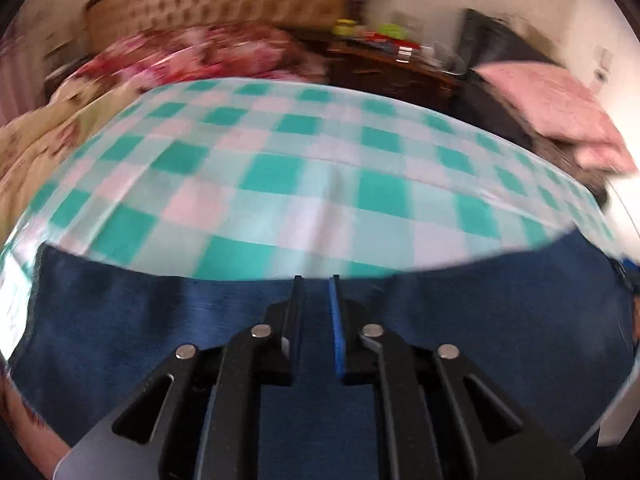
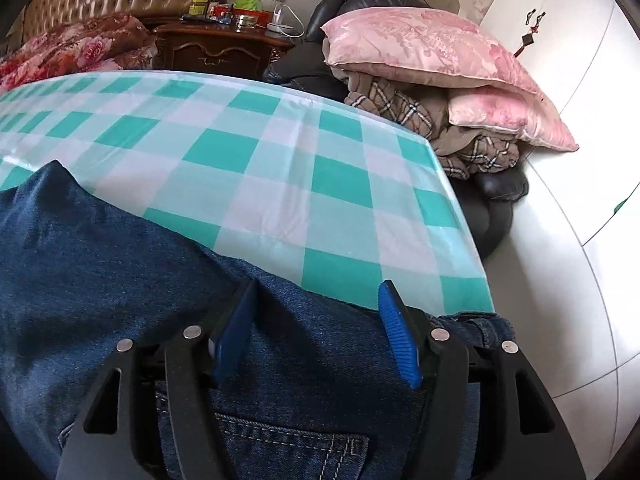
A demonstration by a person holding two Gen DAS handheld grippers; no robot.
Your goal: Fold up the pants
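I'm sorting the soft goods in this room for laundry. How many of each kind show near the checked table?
Jeans: 1
Pink pillows: 2
Plaid blanket: 1
Red floral quilt: 1
Teal checked tablecloth: 1
Total: 6

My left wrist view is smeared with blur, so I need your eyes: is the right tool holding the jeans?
Observer: No. The right tool is open over the jeans, pinching nothing.
Operator: Which part lies under it?
Observer: A stitched back pocket, nearest the camera.
Operator: What's beside the table there?
Observer: A plaid blanket under two pink pillows.
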